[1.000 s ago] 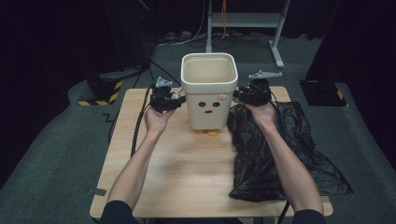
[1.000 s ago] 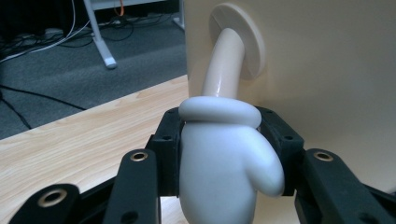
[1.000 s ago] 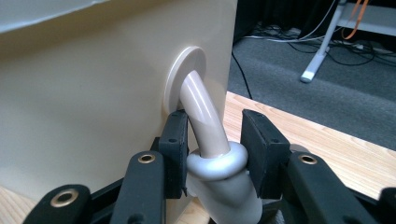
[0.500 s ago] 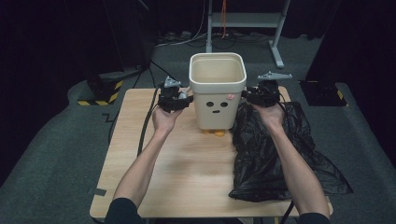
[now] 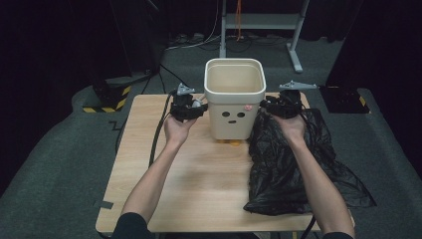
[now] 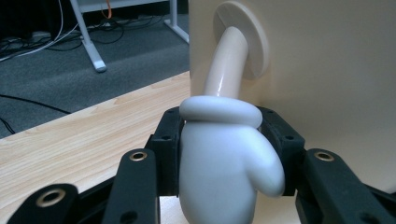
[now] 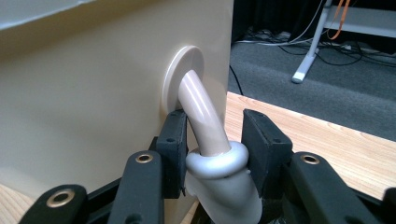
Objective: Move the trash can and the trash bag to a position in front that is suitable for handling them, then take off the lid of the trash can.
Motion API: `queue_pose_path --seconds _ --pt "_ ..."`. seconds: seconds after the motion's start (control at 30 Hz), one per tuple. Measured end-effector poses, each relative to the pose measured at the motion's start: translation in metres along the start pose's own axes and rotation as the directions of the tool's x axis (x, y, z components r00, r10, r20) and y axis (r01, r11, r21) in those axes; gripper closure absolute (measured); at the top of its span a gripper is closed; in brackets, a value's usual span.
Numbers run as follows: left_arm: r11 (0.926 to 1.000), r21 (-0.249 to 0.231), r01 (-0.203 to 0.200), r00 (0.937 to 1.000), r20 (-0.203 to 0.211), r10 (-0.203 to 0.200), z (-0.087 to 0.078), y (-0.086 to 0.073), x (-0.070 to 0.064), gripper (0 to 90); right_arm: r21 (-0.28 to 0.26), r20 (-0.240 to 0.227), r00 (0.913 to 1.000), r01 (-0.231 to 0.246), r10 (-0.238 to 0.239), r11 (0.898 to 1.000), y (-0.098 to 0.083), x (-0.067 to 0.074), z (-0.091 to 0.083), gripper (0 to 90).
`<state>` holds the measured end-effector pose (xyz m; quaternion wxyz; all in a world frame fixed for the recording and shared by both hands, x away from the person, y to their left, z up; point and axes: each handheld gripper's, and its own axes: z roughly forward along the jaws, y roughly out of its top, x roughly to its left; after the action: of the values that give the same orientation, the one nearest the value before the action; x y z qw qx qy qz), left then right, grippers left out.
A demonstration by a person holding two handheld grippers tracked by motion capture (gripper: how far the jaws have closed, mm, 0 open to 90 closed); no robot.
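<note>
A cream plastic bin with a small cartoon face stands in the upper middle of the high view, toward the far edge of the wooden bench, and it is held from both sides so it can be shifted as one piece. The left gripper is clamped on the bin's white mitten-shaped hand, which hangs from a curved, glossy arm set in a round socket on the flat wall. The right gripper likewise pinches the other mitten just below its thick rolled cuff. Gripping these rounded handles seems to keep the smooth, square-rimmed tub level. A crumpled, shiny black plastic bag lies beside it at the right of the frame, under the person's right forearm.
</note>
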<state>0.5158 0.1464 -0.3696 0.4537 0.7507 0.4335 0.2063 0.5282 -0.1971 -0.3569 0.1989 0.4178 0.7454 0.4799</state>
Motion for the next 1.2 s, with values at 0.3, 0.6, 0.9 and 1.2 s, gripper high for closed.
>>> queue_pose_path --seconds 0.3,0.6,0.9,1.2 --pt "0.9997 0.016 0.016 0.9999 -0.003 -0.016 -0.002 -0.002 0.002 48.1 -0.004 0.015 0.9997 0.02 -0.02 1.0 -0.006 0.0 -0.001 50.3" --pt "0.9964 0.025 0.081 0.9961 0.032 -0.082 -0.006 -0.005 0.008 30.7 0.0 0.057 0.9979 0.032 -0.032 0.999 -0.034 -0.008 -0.016 36.2" --pt "0.9957 0.025 0.089 0.9953 0.037 -0.09 -0.01 -0.011 0.008 26.7 0.001 0.103 0.9945 0.017 -0.017 1.0 -0.071 -0.019 -0.03 36.5" --pt "0.996 0.006 0.089 0.9958 0.02 -0.089 -0.023 -0.016 0.012 24.5 0.067 0.205 0.9783 -0.047 0.033 0.997 -0.121 -0.037 -0.035 38.1"
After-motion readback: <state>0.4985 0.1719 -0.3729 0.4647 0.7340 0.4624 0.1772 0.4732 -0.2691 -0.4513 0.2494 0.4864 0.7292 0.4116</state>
